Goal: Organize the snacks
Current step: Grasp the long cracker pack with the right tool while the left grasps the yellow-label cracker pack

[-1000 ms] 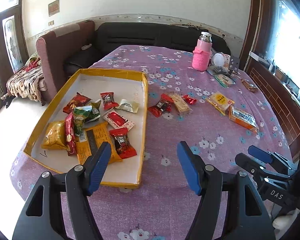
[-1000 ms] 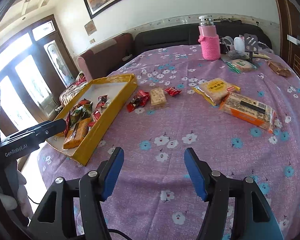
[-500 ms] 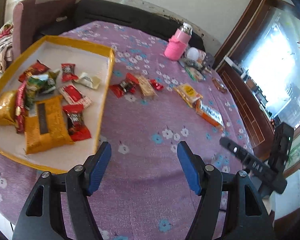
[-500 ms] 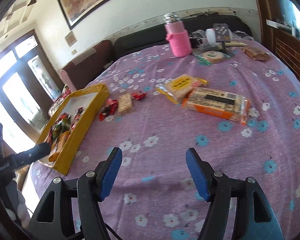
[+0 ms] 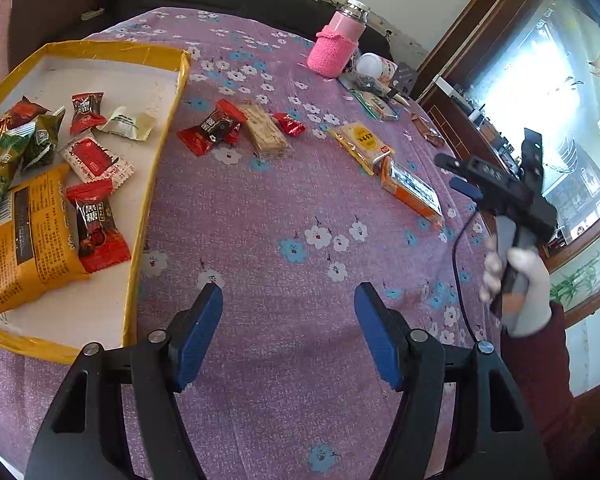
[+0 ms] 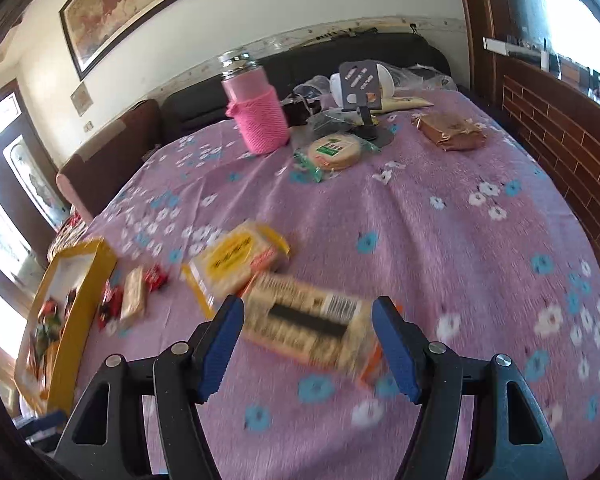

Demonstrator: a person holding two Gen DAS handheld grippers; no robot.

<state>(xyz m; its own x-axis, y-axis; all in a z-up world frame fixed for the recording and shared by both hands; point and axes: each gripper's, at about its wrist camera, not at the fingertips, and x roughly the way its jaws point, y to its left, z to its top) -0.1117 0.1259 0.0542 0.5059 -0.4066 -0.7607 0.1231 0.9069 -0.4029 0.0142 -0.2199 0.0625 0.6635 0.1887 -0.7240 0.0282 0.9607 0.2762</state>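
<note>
While the left tongs (image 5: 288, 332) gape over bare cloth beside the tray (image 5: 148, 184), the right tongs (image 6: 308, 340) straddle the orange cracker pack (image 6: 308, 324), fingers apart, untouching.

Light: bright daylight, window (image 5: 540, 92) glare at right
Blur: right wrist view smeared low
Edges: fisheye-bent, dark corners

You have two claws in view, the left claw (image 5: 288, 332) and the right claw (image 6: 308, 344). One yellow tray (image 5: 138, 236) sits on the desk (image 5: 284, 208), which also carries one pink bottle (image 5: 336, 42). Outside the tray you can count two large yellow-orange packets (image 5: 362, 142) (image 5: 414, 192), one biscuit bar (image 5: 266, 132) and, beside it, at least two red candies (image 5: 212, 130) (image 5: 290, 124).
</note>
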